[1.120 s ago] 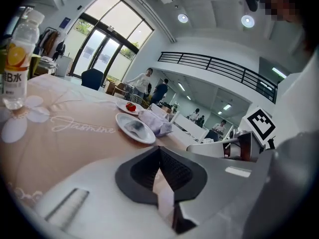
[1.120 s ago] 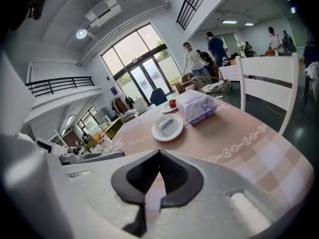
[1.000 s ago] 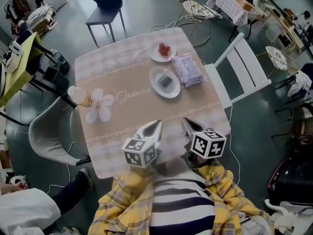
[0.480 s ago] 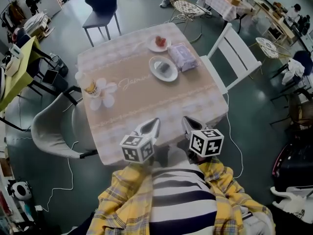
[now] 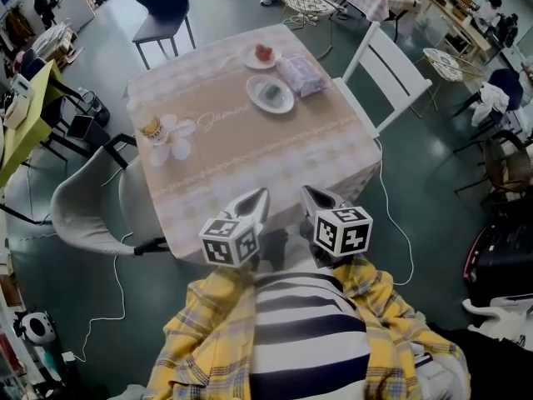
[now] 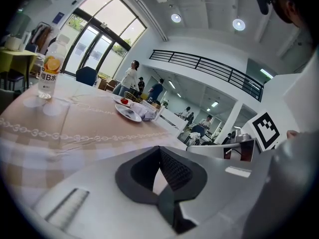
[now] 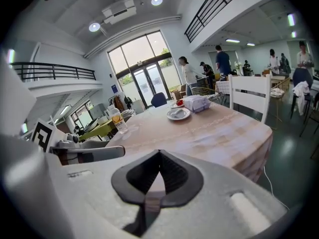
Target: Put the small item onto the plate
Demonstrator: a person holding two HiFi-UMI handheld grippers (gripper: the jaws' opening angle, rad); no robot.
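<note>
we see a small dark grey item lying in the middle of a white plate on the far part of the table. just behind it sits a smaller plate w/ a small red item on it. we can't tell what either item is. a pale tissue pack lies just right of the two plates, close to both; contact unclear.

over on the left side of the table a clear bottle w/ an orange label stands upright on the beige checked cloth, beside a white flower print. it's well apart from the plates.

the left gripper and right gripper hang side by side over the near table edge, close to our body and well apart from the plates. in each gripper view the dark pads meet at a point w/ nothing between them: both closed, both empty.

around the table: a white slatted chair at the right side, a grey shell chair at the left, a dark chair at the far end. we wear a yellow plaid shirt over a striped top. ppl stand in the bkgd of both gripper views, by tall windows.
</note>
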